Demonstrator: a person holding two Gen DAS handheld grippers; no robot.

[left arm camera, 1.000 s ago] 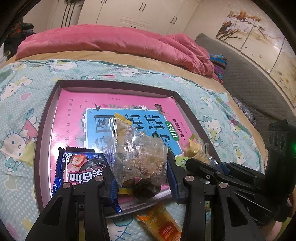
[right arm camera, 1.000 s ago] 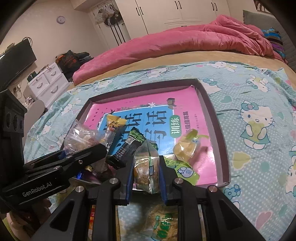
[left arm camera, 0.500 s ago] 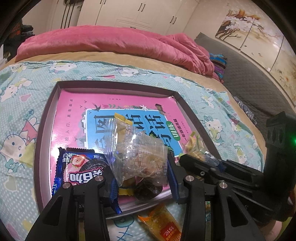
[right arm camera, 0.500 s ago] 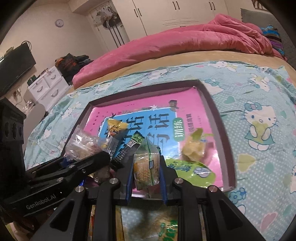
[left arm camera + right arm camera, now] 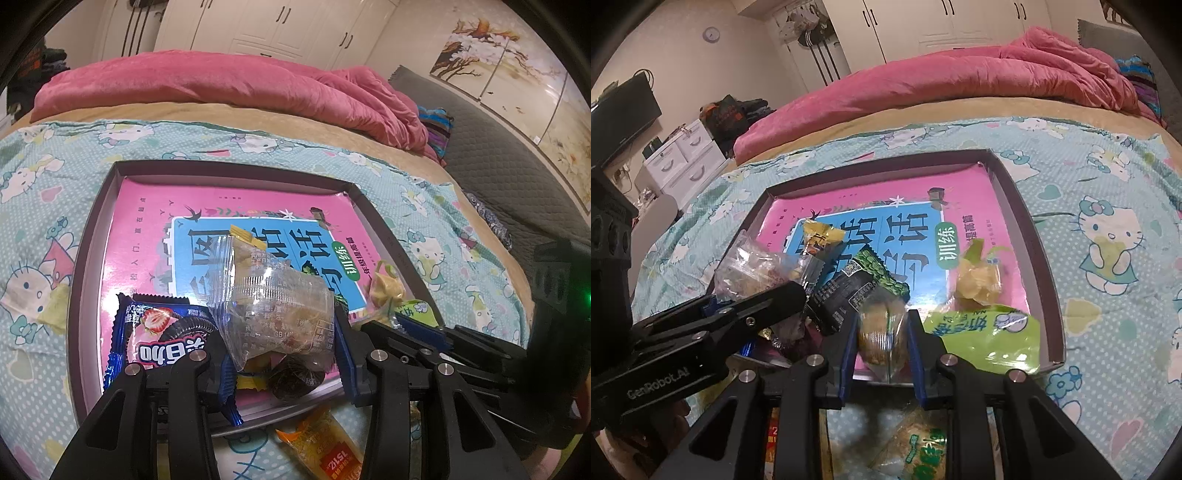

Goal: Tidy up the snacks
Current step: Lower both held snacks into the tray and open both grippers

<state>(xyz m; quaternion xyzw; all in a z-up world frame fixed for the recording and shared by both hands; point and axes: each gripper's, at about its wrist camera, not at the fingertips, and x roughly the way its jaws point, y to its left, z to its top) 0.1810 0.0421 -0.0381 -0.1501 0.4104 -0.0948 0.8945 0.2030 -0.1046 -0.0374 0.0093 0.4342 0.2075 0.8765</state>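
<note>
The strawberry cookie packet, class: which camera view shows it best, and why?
The left wrist view. The blue strawberry cookie packet lies in the tray with its printed front plain, partly behind the left gripper. The right wrist view shows at most a blue sliver behind that gripper.

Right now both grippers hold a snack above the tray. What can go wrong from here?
1. The right gripper pinches a small clear packet; the contents may crush.
2. The left gripper holds a crinkly clear bag loosely; it may slip.
3. The grippers are close together over the tray; they may collide.
</note>
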